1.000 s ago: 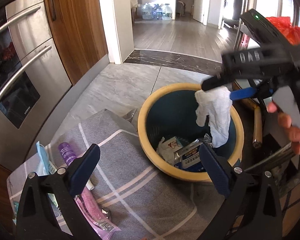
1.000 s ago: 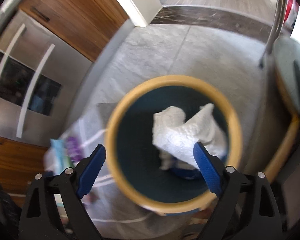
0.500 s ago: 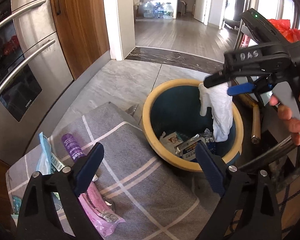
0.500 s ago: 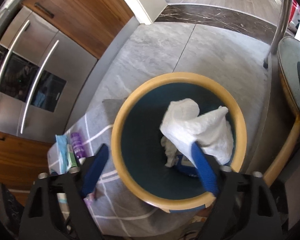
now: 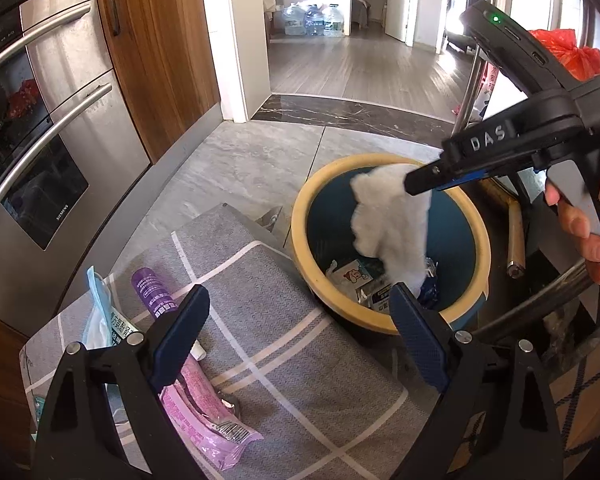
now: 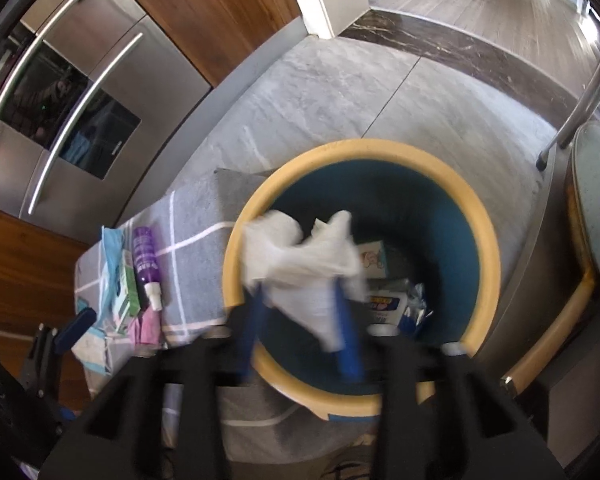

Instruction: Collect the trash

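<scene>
white tissue [image 6: 300, 264] between right tool [image 6: 300, 320] fingers, above bin [image 6: 488, 240]

Left tool [image 5: 296, 336]: fingers spread wide, nothing between them. Right tool [image 6: 300, 320]: fingers partly apart, blurred; hand [image 5: 584, 220] at 3 o'clock grips its handle.
</scene>
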The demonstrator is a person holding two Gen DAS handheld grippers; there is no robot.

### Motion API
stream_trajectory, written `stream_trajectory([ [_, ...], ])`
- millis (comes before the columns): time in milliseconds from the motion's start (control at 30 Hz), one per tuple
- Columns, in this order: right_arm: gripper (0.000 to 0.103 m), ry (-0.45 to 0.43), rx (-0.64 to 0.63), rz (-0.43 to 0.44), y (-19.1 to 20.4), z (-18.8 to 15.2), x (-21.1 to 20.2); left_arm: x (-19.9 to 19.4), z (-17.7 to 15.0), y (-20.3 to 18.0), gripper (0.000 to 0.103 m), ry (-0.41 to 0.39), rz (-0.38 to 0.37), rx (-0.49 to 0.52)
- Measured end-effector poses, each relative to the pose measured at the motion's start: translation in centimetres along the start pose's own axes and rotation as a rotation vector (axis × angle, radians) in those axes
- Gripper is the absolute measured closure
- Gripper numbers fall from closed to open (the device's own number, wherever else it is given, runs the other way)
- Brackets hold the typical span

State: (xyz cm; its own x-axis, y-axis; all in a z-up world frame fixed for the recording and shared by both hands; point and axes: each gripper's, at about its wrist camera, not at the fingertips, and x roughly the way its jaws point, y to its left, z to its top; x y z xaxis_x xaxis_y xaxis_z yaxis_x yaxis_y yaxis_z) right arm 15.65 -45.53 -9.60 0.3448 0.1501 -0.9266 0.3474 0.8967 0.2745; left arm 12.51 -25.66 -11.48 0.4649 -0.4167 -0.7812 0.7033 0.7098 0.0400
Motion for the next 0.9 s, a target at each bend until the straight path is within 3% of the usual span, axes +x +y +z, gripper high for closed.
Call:
stream_trajectory([
  [200,0.055,0.007,0.048,0.053,-0.5,0.1,-0.2,0.2,-0.1,0.1,0.013,0.007,-0.001,-0.002],
  [300,0.055,0.007,0.037,0.050,-0.3,0.1,-0.3,0.3,-0.1,-0.1,0.019,0.009,-0.016,0.000],
  [433,0.059,0.019,0.059,0.104,-0.3,-0.1,-0.5,0.5,0.0,-0.7,0.032,0.010,-0.089,-0.003],
  [467,0.060,0.021,0.067,0.133,-0.3,-0.3,-0.8,0.4,0.0,-0.8,0.040,0.005,-0.108,-0.004],
  [567,0.061,0.017,0.071,0.219,0.1,-0.5,-2.1,0.7,0.4,-1.3,0.050,0.002,-0.187,-0.018],
  [800,0.061,0.031,0.032,0.318,1.4,-0.7,-3.2,1.1,2.1,-2.9,0.050,-0.053,-0.245,0.006],
  [833,0.061,0.038,0.029,0.327,1.4,-0.8,-3.3,1.4,2.4,-2.9,0.053,-0.051,-0.263,-0.013],
  [900,0.061,0.043,0.022,0.331,1.2,-0.9,-3.4,2.3,2.8,-2.8,0.076,-0.038,-0.281,-0.034],
])
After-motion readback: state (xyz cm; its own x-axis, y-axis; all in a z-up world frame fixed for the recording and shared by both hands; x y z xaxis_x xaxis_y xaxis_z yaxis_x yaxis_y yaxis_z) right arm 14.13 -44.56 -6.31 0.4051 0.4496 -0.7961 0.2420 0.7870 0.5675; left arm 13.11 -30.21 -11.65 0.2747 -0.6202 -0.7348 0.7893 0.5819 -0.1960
